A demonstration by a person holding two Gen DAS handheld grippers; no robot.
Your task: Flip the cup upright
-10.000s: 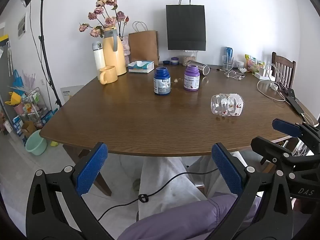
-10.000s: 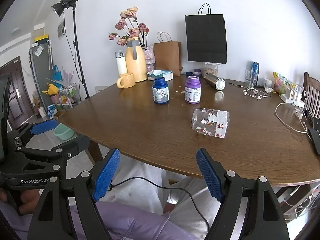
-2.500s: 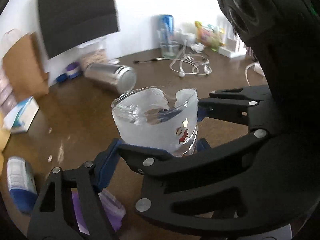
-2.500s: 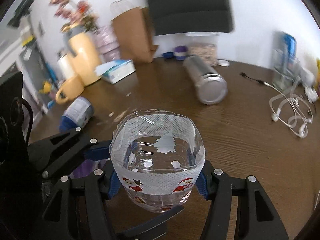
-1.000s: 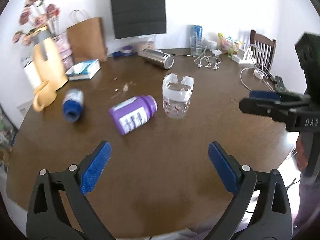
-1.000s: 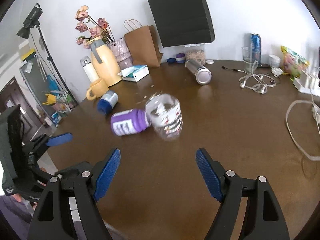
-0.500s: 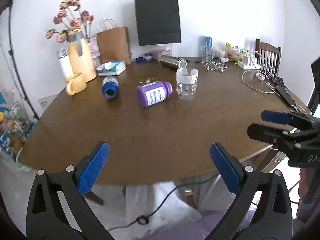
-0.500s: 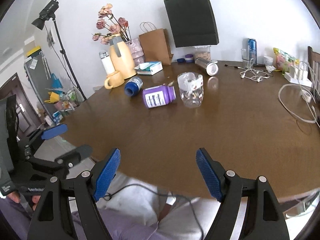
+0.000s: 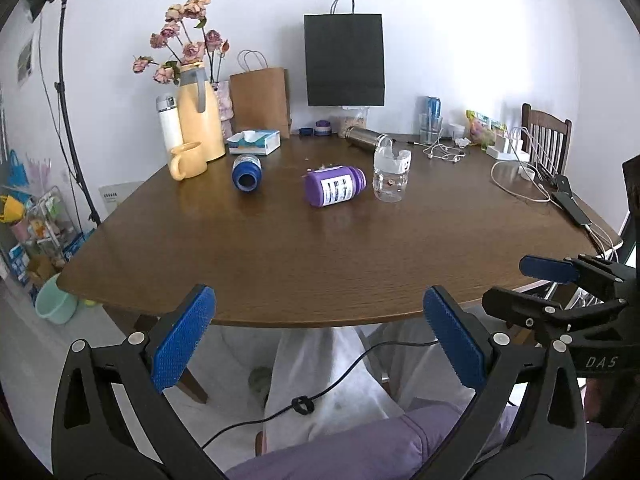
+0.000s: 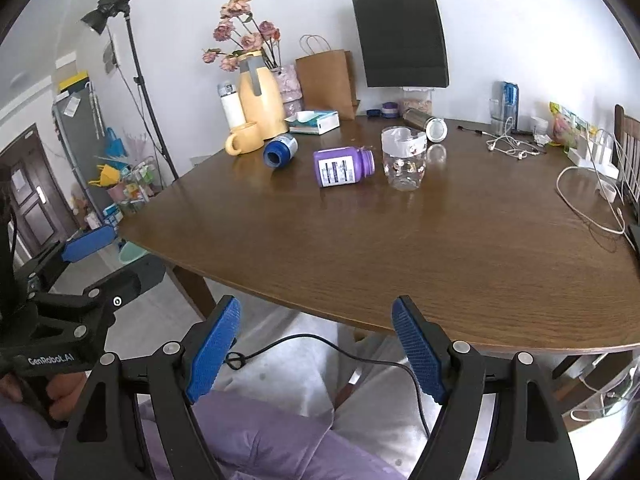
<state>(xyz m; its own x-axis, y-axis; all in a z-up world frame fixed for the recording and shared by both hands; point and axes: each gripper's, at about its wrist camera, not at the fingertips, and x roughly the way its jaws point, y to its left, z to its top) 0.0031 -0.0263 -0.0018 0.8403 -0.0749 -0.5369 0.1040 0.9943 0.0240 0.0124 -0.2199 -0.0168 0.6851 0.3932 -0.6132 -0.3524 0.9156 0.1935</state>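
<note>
Since ten seconds ago, the cup [image 9: 391, 175] has been turned from lying on its side to standing upright, mouth up, on the wooden table [image 9: 320, 248], and two bottles that stood upright are now seen lying on their sides. Both grippers are drawn back to the near edge of the table, well apart from the cup. The left gripper [image 9: 316, 344] is held with its blue pads spread wide and nothing between them; the right gripper [image 10: 314, 354] is likewise spread and empty. The cup is made of clear plastic with small printed figures and a white band at its uneven rim; no contents can be made out in it. Just beside it, to its left, one purple bottle [image 9: 334, 185] is laid with its cap toward the cup, and whether the two touch cannot be told. One blue bottle [image 9: 246, 171] is laid farther left, its round end facing the cameras. One yellow mug [image 9: 187, 165] is placed in front of one yellow jug [image 9: 199, 126], with pink flowers [image 9: 182, 46] seen just behind the jug. One white flask [image 9: 169, 125] is stood beside the jug. One tissue box [image 9: 254, 141], one brown paper bag [image 9: 260, 100] and one black bag [image 9: 344, 65] are seen behind, and one metal canister [image 9: 366, 139] is laid on its side behind the cup.
</note>
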